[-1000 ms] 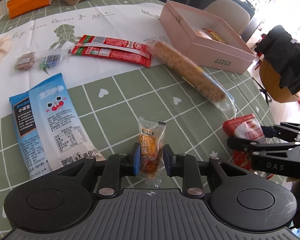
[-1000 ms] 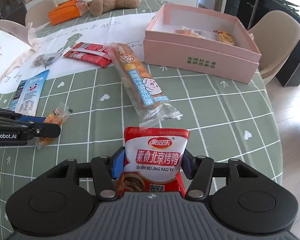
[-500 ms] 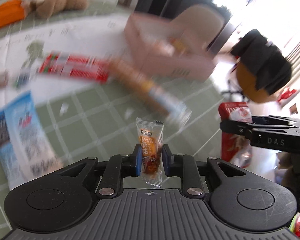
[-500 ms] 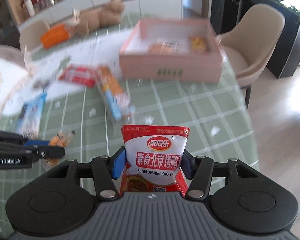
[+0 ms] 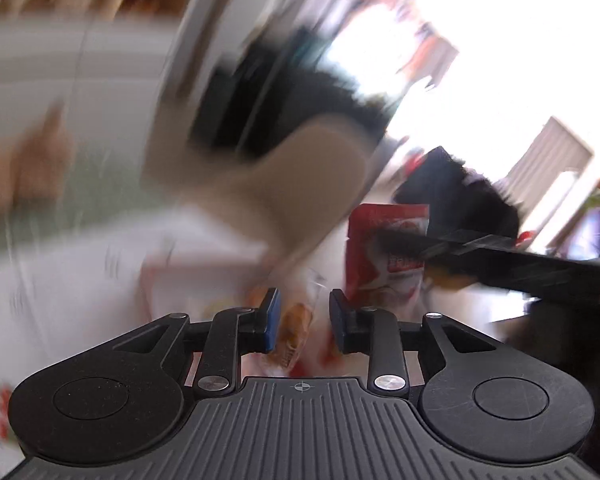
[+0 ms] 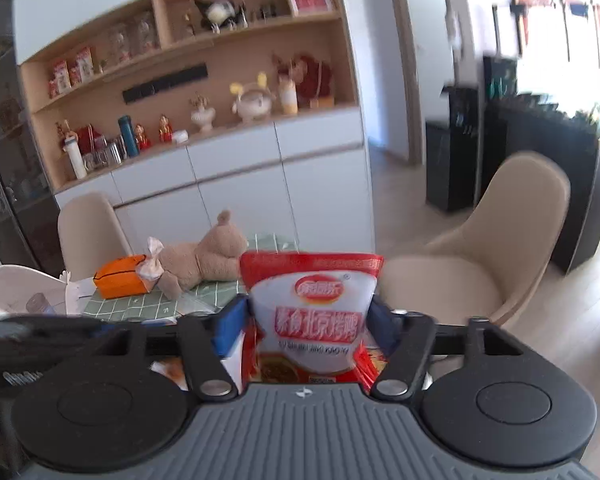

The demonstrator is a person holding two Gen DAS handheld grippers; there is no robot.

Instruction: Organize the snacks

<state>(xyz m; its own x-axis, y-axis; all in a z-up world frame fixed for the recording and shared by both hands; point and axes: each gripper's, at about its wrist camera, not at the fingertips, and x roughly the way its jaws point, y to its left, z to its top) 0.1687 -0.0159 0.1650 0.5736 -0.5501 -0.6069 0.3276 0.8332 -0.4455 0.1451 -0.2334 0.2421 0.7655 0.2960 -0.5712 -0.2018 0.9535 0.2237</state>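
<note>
Both grippers have risen off the table: left gripper (image 5: 303, 326) apparently released around its small orange packet (image 5: 296, 328), right gripper (image 6: 306, 330) clamping the light, crinkly red pouch (image 6: 312, 304) at mid-body.

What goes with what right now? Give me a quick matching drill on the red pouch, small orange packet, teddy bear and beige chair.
Things:
1. red pouch
2. small orange packet
3. teddy bear
4. beige chair

States:
A. lying on the table by an orange box
B. clamped in the right gripper
C. standing on the floor, right of the pouch
D. between the left gripper fingers, blurred

Pairs: 1-B, 2-D, 3-A, 4-C
</note>
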